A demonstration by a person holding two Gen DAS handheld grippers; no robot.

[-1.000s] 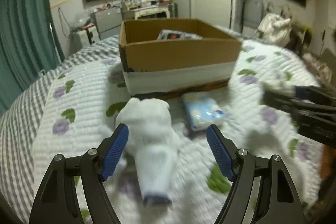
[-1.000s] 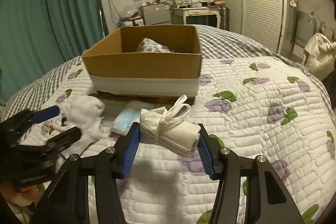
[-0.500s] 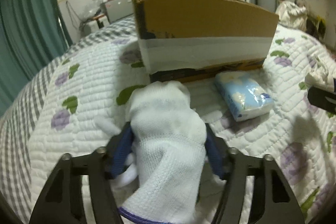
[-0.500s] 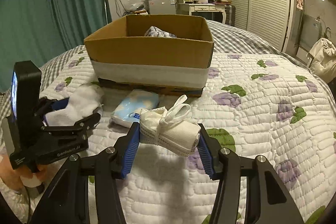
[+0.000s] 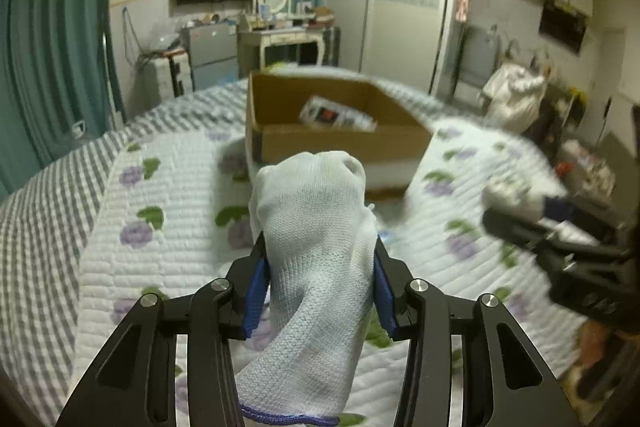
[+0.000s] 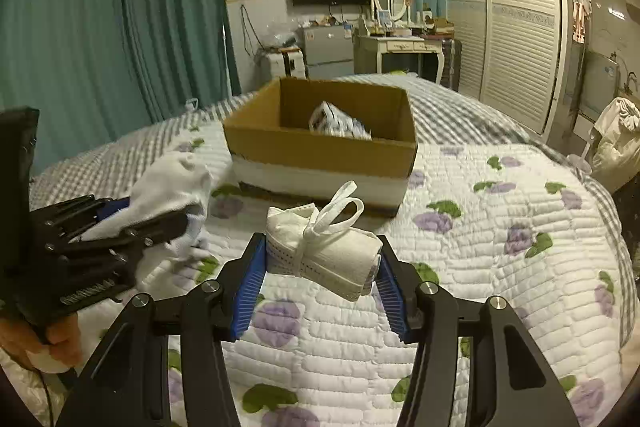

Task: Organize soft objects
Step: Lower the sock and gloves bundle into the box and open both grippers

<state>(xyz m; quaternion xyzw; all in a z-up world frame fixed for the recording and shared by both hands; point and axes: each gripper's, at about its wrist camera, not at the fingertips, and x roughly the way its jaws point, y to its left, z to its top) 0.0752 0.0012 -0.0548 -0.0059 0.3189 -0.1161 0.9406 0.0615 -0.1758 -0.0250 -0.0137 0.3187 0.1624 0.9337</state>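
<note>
My left gripper [image 5: 318, 281] is shut on a white knit glove [image 5: 316, 251] with a blue cuff and holds it above the quilt; it also shows in the right wrist view [image 6: 176, 187]. My right gripper [image 6: 322, 271] is shut on a rolled white cloth bundle [image 6: 324, 253] tied with a white strap. It appears blurred at the right of the left wrist view [image 5: 516, 199]. An open cardboard box [image 6: 320, 151] stands ahead on the bed, also in the left wrist view [image 5: 340, 143]. A patterned packet [image 6: 340, 123] lies inside it.
The bed is covered with a white quilt [image 6: 500, 247] printed with purple flowers. Teal curtains [image 6: 120, 27] hang at the left. A dressing table [image 6: 400, 47], a TV and a wardrobe stand behind the bed.
My left gripper closed on the white glove and lifted it off the quilt. Both grippers rose, so the box's inside shows. The right gripper kept hold of the bundle.
</note>
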